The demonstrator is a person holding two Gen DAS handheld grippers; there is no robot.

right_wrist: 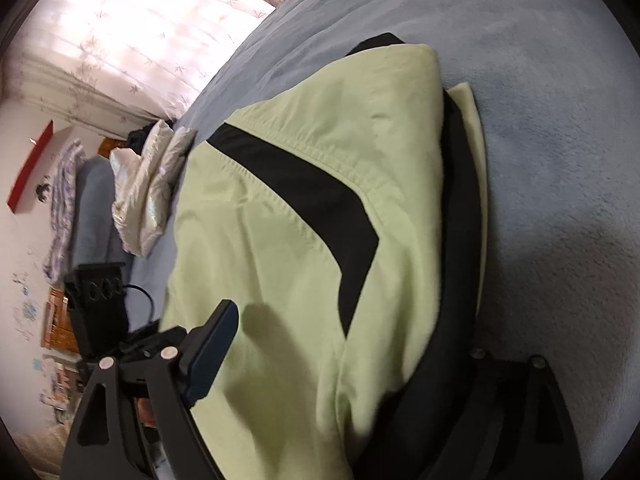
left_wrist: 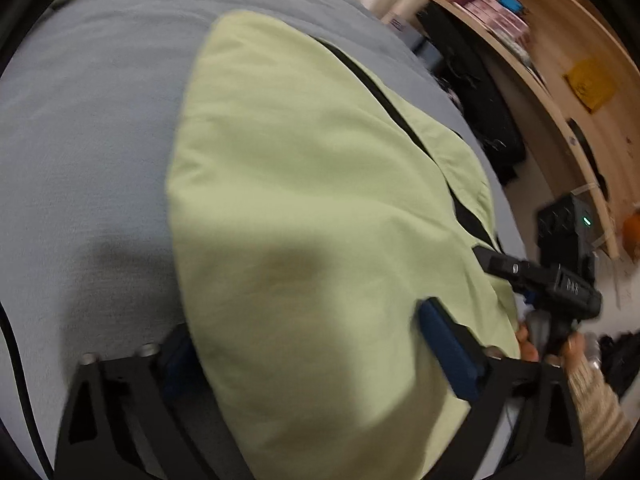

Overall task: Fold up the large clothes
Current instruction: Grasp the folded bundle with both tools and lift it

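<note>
Both grippers [left_wrist: 304, 356] [right_wrist: 340, 364] wide over jacket [left_wrist: 312, 184]

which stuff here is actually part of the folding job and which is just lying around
Part of the job:
- light green garment with black stripe
- left gripper, open
- right gripper, open

Lying about:
- silvery bundle on the bed
- shelf
- curtain

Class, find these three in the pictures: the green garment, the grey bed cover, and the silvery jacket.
green garment [left_wrist: 320, 168]: left wrist view, on its plain folded top panel.
grey bed cover [left_wrist: 100, 112]: left wrist view, on bare cover left of the garment.
silvery jacket [right_wrist: 148, 184]: right wrist view, on its crumpled shiny middle.
</note>
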